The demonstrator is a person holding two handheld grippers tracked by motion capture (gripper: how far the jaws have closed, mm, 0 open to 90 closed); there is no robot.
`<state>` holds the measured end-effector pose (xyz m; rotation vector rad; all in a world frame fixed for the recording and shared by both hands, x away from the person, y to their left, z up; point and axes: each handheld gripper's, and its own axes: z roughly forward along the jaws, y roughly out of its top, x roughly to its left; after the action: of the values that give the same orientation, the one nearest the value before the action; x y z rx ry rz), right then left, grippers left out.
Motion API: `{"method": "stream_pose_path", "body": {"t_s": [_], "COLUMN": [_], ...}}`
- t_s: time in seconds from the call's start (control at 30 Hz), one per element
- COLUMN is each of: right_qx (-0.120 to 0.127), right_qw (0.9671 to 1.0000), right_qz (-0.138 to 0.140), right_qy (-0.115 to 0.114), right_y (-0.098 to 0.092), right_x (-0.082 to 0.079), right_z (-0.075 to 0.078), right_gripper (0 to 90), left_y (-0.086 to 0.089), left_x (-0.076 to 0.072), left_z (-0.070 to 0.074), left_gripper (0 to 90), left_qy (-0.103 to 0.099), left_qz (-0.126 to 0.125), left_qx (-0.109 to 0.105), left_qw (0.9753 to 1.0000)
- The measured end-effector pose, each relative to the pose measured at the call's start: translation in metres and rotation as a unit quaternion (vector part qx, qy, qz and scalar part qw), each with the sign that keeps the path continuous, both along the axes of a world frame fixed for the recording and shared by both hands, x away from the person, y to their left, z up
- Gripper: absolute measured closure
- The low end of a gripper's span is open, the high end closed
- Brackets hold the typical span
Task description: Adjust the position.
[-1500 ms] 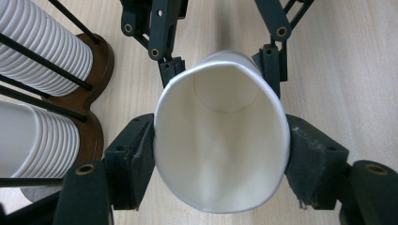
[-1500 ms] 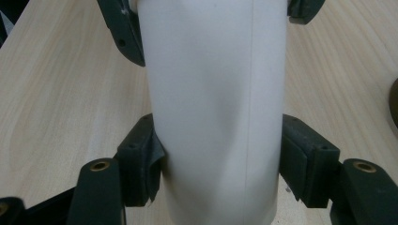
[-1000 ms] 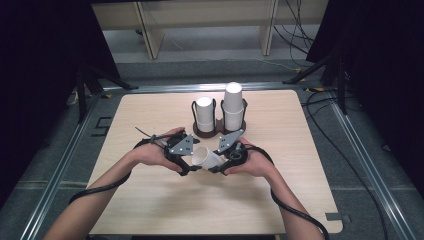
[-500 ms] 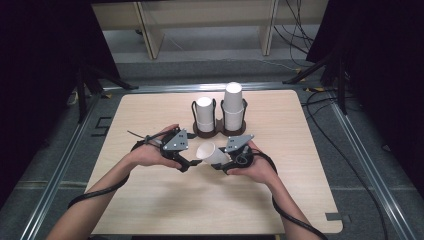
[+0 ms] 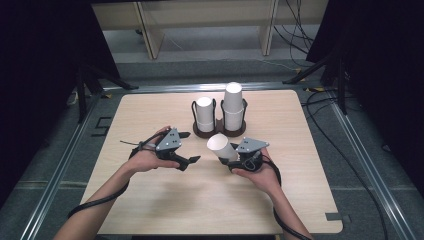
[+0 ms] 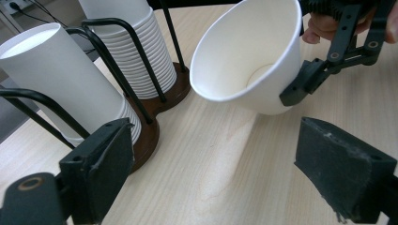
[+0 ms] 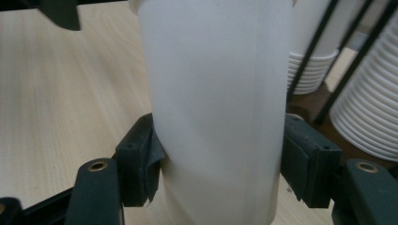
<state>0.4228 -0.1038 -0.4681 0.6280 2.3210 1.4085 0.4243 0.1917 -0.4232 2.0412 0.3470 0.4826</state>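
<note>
The right gripper (image 5: 231, 159) pinches the paper cup (image 5: 222, 146) mid-wall above the table's (image 5: 150, 200) middle; light and crushable, it wants gentle pressure, while the left gripper (image 5: 189, 148) stands spread.

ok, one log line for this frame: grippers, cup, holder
right gripper: shut on paper cup, tilted, off table | left gripper: open, empty | cup holder: two stacks
</note>
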Motion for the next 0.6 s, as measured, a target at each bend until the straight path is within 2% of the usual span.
{"method": "stream_pose_path", "body": {"t_s": [0.03, 0.1, 0.13, 0.17, 0.2, 0.23, 0.3, 0.33, 0.37, 0.4, 0.43, 0.47, 0.53, 0.6], "right_qx": [0.015, 0.021, 0.025, 0.034, 0.043, 0.042, 0.05, 0.058, 0.06, 0.065, 0.08, 0.073, 0.078, 0.084], "right_qw": [0.9997, 0.9991, 0.9983, 0.9979, 0.9969, 0.9961, 0.994, 0.9929, 0.9909, 0.9892, 0.9882, 0.9869, 0.9838, 0.9815], "right_qz": [-0.017, -0.034, -0.046, -0.054, -0.063, -0.076, -0.096, -0.1, -0.116, -0.129, -0.129, -0.143, -0.16, -0.171], "right_qy": [-0.008, -0.011, -0.024, -0.015, -0.018, -0.019, -0.02, -0.029, -0.034, -0.024, -0.02, -0.02, -0.021, -0.021], "right_y": [-0.005, -0.009, -0.013, -0.015, -0.016, -0.019, -0.025, -0.027, -0.03, -0.033, -0.034, -0.038, -0.044, -0.049], "right_x": [-0.002, -0.003, -0.003, -0.005, -0.006, -0.007, -0.009, -0.008, -0.008, -0.01, -0.009, -0.01, -0.01, -0.01], "right_z": [0.0, 0.001, 0.002, 0.002, 0.001, 0.002, 0.002, 0.001, 0.001, 0.002, 0.001, 0.003, 0.004, 0.004], "right_gripper": [36.1, 36.0, 36.0, 36.0, 35.9, 35.9, 35.9, 35.9, 35.9, 35.9, 35.9, 35.9, 35.9, 35.8], "left_y": [0.001, 0.004, 0.005, 0.006, 0.007, 0.008, 0.009, 0.009, 0.01, 0.01, 0.011, 0.012, 0.012, 0.014], "left_x": [-0.002, -0.004, -0.005, -0.005, -0.005, -0.005, -0.006, -0.006, -0.006, -0.006, -0.007, -0.007, -0.008, -0.009], "left_z": [-0.002, -0.006, -0.007, -0.009, -0.01, -0.011, -0.013, -0.014, -0.015, -0.017, -0.016, -0.017, -0.018, -0.019], "left_gripper": [11.4, 11.3, 11.5, 11.4, 11.4, 11.6, 11.7, 11.8, 11.9, 11.9, 12.0, 12.1, 12.2, 12.2], "left_qy": [0.0, -0.001, 0.001, 0.0, -0.001, 0.0, 0.002, 0.003, 0.005, 0.004, 0.005, 0.001, 0.009, 0.006], "left_qz": [0.007, 0.023, 0.026, 0.031, 0.038, 0.045, 0.057, 0.065, 0.07, 0.073, 0.079, 0.091, 0.085, 0.096], "left_qx": [-0.009, -0.016, -0.016, -0.02, -0.023, -0.027, -0.031, -0.033, -0.034, -0.041, -0.043, -0.042, -0.048, -0.052], "left_qw": [0.9999, 0.9996, 0.9995, 0.9993, 0.999, 0.9986, 0.9979, 0.9973, 0.997, 0.9965, 0.996, 0.995, 0.9952, 0.994]}}
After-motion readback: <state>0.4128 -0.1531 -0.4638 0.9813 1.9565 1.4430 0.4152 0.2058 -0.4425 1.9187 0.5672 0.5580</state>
